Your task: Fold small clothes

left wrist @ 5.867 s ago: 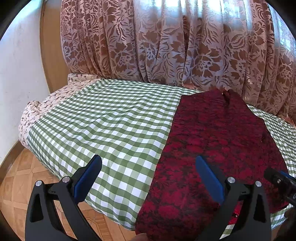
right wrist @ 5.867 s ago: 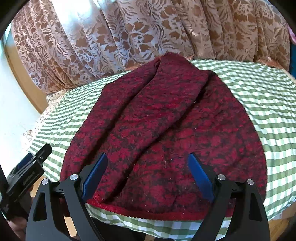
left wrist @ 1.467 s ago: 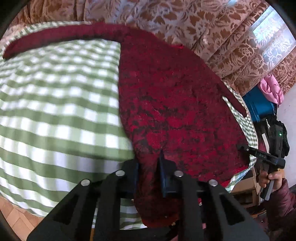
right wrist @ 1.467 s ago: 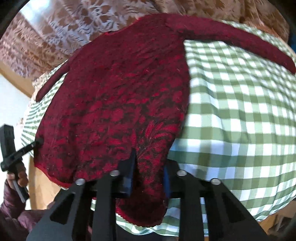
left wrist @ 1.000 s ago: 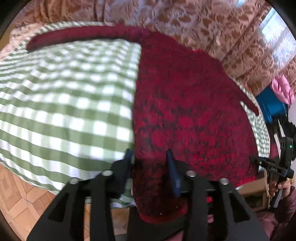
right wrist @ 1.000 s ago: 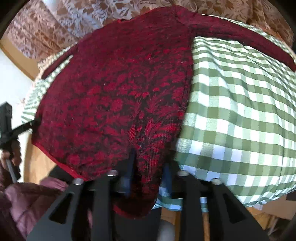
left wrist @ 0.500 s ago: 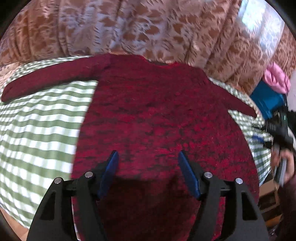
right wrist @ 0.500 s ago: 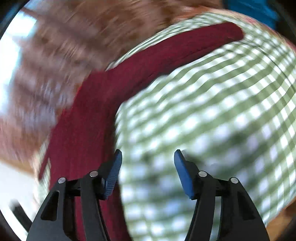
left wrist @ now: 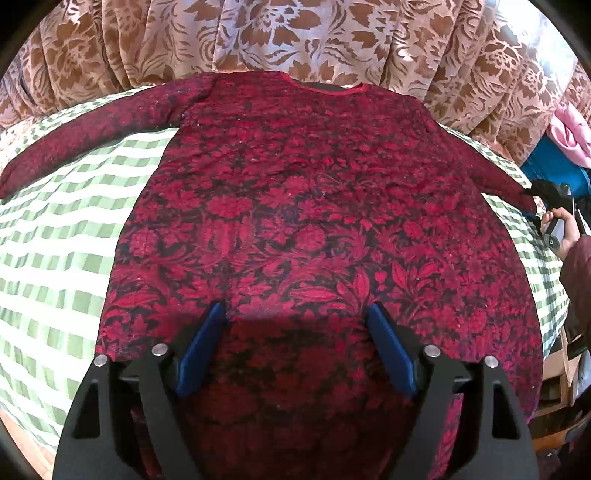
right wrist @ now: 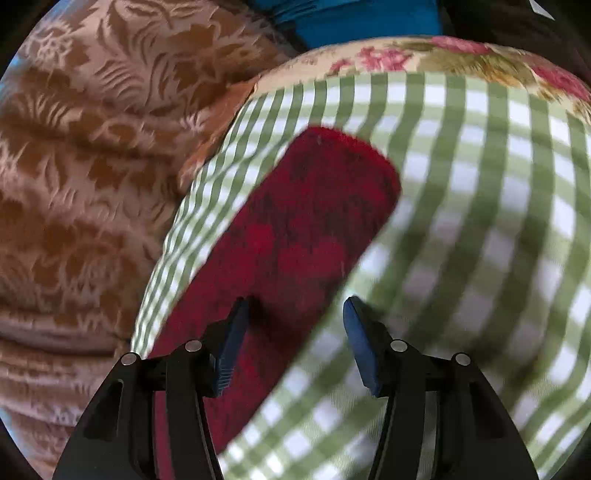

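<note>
- Currently red floral sweater [left wrist: 295,206] is lying flat, face-up, on green-checked bedcover [left wrist: 62,236]; both sleeves are stretching out to either side, neckline is pointing toward brown patterned curtain [left wrist: 258,40].
- L gripper [left wrist: 295,347] is hovering over sweater's lower body near hem, fingers spread wide apart w/ nothing between them; blue pads [left wrist: 201,350] are showing on the inner faces.
- L view: R gripper [left wrist: 554,195] is showing small at far right edge, by end of that sleeve; its hand is partly visible.
- R view: R gripper [right wrist: 291,339] is sitting low over the sleeve end [right wrist: 288,251], fingers apart. L finger is over red cloth, R finger over checked cover [right wrist: 480,229]. Can't tell if touching; pic is blurring.
- Sleeve cuff is lying on the cover, near flowery sheet edge [right wrist: 424,59] and curtain [right wrist: 92,147].
- Blue item [right wrist: 351,18] is showing at top of R view, beyond bed.
</note>
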`<state>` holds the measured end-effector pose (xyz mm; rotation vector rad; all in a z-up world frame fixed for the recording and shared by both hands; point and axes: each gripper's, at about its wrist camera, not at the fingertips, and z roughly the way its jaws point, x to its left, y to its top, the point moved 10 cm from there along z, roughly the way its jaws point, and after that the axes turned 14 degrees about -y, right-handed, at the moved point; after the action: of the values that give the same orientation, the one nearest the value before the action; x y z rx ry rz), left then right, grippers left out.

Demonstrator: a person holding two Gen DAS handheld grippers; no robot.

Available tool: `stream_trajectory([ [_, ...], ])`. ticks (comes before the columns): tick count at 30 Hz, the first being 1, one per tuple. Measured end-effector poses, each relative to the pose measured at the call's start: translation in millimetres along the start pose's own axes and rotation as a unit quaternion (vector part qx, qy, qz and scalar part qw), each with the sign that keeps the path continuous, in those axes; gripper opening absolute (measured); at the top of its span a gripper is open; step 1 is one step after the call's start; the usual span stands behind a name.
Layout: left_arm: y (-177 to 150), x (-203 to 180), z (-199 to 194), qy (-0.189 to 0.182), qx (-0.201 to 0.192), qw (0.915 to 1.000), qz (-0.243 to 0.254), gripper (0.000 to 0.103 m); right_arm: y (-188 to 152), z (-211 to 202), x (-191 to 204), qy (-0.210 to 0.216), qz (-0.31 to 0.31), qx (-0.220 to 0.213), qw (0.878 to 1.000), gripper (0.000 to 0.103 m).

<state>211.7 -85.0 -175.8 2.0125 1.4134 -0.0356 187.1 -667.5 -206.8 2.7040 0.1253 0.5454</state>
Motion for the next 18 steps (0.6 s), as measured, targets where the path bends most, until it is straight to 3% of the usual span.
stream_trajectory([
  [2, 0, 0, 2, 0.005, -0.001, 1.0, -0.002, 0.081, 9, 1, -2, -0.021, -0.011, -0.007, 1.0, 0.017],
  [6, 0, -2, 4, 0.019, -0.005, 0.9998, -0.005, 0.082, 13, -27, -9, -0.048, -0.063, -0.059, 0.995, 0.011],
  [9, 0, -2, 5, 0.02, -0.006, 0.9998, -0.006, 0.083, 2, -54, -43, -0.097, -0.083, -0.097, 0.987, 0.011],
  [12, -1, -3, 7, 0.022, -0.007, 0.9997, -0.001, 0.086, -14, -43, -67, -0.107, -0.09, -0.07, 0.988, 0.012],
  [14, -1, -4, 7, 0.023, -0.008, 0.9997, 0.004, 0.088, -18, -44, -75, -0.08, -0.068, -0.061, 0.993, 0.019],
  [15, 0, -4, 6, 0.018, -0.01, 0.9998, 0.002, 0.088, -18, -47, -76, -0.078, -0.062, -0.059, 0.993, 0.029],
  [17, 3, -4, -3, 0.0, -0.017, 0.9998, -0.009, 0.088, -21, -55, -75, -0.084, -0.06, -0.058, 0.993, 0.07],
  [18, 5, -3, -8, -0.008, -0.023, 0.9996, -0.017, 0.087, -22, -60, -76, -0.088, -0.058, -0.06, 0.993, 0.077],
])
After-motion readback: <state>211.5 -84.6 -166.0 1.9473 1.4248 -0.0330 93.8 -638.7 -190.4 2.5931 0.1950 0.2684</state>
